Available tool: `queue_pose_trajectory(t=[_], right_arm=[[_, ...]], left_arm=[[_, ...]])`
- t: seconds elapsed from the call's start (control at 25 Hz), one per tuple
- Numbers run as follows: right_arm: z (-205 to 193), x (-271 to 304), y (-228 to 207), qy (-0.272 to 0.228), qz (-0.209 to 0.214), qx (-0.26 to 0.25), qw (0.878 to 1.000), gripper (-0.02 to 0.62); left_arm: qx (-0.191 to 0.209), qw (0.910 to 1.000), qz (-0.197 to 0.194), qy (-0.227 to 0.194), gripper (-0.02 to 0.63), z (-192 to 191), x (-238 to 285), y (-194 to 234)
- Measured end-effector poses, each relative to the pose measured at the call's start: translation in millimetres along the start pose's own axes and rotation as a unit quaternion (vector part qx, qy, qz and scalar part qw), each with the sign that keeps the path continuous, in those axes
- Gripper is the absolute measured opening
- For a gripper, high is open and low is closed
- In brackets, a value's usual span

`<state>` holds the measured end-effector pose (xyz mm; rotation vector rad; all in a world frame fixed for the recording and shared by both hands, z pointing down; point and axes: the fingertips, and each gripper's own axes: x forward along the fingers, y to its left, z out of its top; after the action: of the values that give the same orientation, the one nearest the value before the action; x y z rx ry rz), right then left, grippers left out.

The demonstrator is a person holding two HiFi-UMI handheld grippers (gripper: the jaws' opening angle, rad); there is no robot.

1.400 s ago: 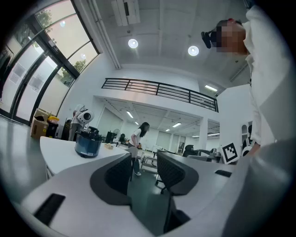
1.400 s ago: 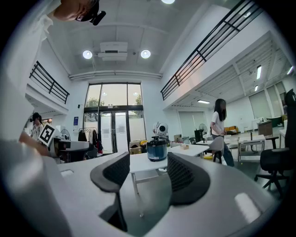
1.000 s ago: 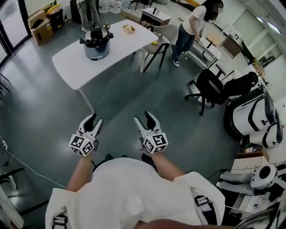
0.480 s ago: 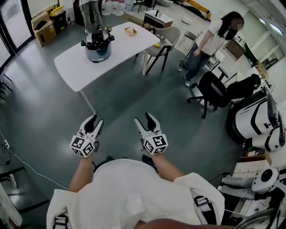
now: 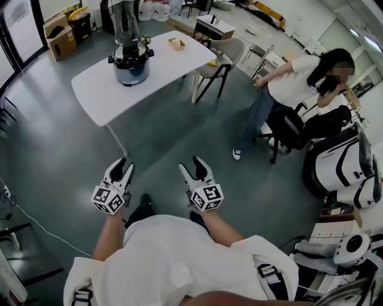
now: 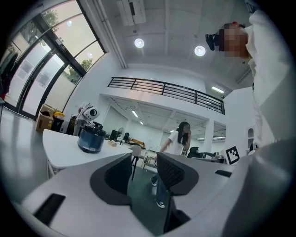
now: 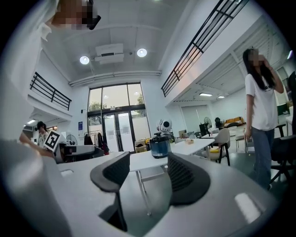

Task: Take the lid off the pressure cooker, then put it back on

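Facing floor [image 5: 167,140], table edge [image 5: 106,115], pressure cooker [image 5: 131,63]

We note white table [image 5: 102,83] at 10 o'clock in head view, on grey floor [image 5: 60,149]. Small tan basket [image 5: 175,42] on its far end, at 12. Beige chair [image 5: 222,51] just beside that end, between 12 and 1. Person in white shirt and jeans [image 5: 293,80] at 2, leaning, just beside black office chair [image 5: 290,128]. White robot shells [image 5: 344,164] at 3. Cardboard boxes [image 5: 55,33] farther out at 10. We see second person's legs [image 5: 122,18] beyond table at 11. Thin cable [image 5: 36,222] on floor at 8.
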<state>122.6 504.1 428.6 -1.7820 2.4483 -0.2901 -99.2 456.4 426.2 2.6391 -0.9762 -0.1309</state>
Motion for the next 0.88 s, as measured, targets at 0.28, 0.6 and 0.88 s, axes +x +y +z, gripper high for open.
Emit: queue_pose_trajectory(t=[0.28,0.6,0.88], right_arm=[[-7,59,-31,0.021,-0.004,-0.002,1.0,0.256],[24,182,-67,0.024,-0.002,-0.02,1.0,0.258],[53,285,-80,0.011,0.016,-0.037,0.999,0.256]], left_arm=[[-0.026,0.9996,0.008,-0.007,0.164,6,47,62],[-0.039,0.9992,-0.003,-0.013,0.164,50,132,149],[-0.059,0.998,-0.015,-0.02,0.164,87,195,226]])
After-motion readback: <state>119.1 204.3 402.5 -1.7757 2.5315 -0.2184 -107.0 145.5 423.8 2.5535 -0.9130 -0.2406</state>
